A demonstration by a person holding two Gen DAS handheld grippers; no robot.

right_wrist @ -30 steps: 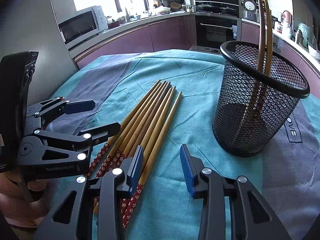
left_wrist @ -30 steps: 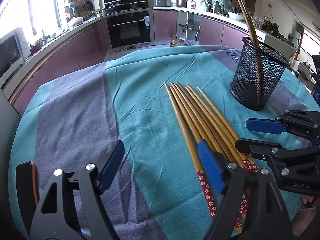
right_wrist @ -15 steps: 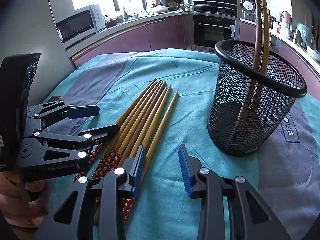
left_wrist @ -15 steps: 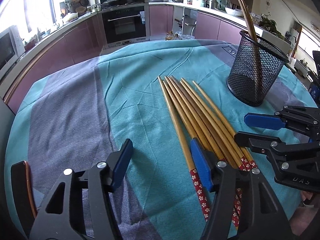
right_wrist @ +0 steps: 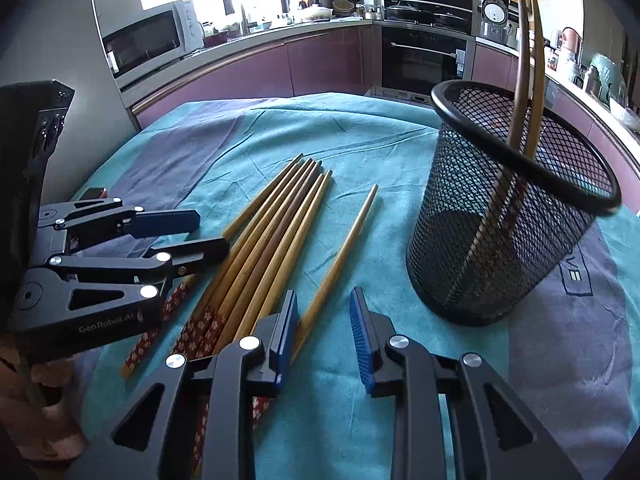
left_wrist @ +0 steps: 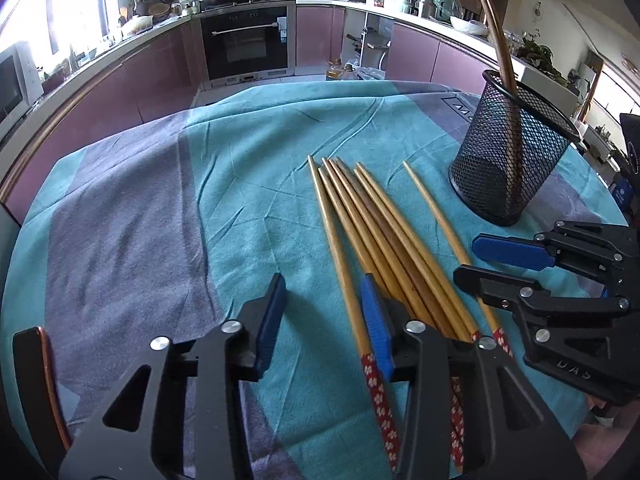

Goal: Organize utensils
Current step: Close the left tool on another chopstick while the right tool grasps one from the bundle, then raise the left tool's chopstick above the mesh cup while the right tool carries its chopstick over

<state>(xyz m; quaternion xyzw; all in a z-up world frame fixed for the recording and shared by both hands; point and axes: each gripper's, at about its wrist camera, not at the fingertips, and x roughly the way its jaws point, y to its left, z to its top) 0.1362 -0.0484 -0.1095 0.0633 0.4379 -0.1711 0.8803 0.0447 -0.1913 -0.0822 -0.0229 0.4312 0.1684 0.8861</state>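
**Chopsticks fanned on cloth, both grippers low over the patterned ends**

Table draped in a soft, slightly creased cloth [left_wrist: 248,184], teal with broad grey-purple bands. On it lies a bundle of chopsticks [left_wrist: 372,232]: slim round wooden sticks, tan to darker brown, tapering to narrow tips that point away from the cameras. Thick ends are wrapped in red with small white flowers. Most lie packed side by side, touching. One single chopstick [right_wrist: 340,260] sits apart from the bundle on the holder side, angled slightly away.

The holder [right_wrist: 508,216] is a round black wire-mesh cup with a smooth solid rim, standing on the cloth near the loose stick. Two long chopsticks [right_wrist: 528,64] stand in it, leaning on the rim.

Left gripper [left_wrist: 324,312]: matte black frame, silver rivets, ribbed blue pads. Jaws have just been closing and stand partly apart. The outermost stick of the bundle runs between them, lying against the inner face of the pad on the bundle side; the other pad is clear of it, over bare cloth. Not clamped.

Right gripper [right_wrist: 324,332]: same build. Jaws have just been closing, a narrower gap now. The single chopstick's thick end runs under the bundle-side pad; only cloth shows in the gap. Nothing gripped.

Behind: a kitchen, glossy mauve cabinets, a black glass oven.
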